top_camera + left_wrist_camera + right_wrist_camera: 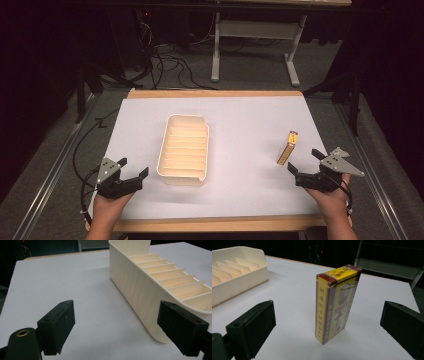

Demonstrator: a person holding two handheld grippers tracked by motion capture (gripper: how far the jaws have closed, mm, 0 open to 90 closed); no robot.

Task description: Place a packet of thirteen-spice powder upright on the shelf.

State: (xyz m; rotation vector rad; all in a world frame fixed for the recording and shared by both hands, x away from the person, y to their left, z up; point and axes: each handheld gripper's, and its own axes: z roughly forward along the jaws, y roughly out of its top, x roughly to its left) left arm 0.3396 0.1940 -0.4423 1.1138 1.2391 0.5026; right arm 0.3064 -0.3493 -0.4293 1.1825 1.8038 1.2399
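A cream tray (166, 137) with slotted dividers sits mid-table on the white sheet. A slim yellow and dark red box (287, 147) stands upright at the right. My right gripper (306, 162) is open just short of it; in the right gripper view the box (337, 302) stands ahead of the two wide-apart jaws, untouched. My left gripper (133, 167) is open near the front left, empty, a little left of the tray's near corner (150, 315).
The white sheet (240, 120) covers a wooden table top with bare edges front and back. Cables and a grey table frame (255, 45) lie on the dark floor beyond. Metal rails run along both sides of the table.
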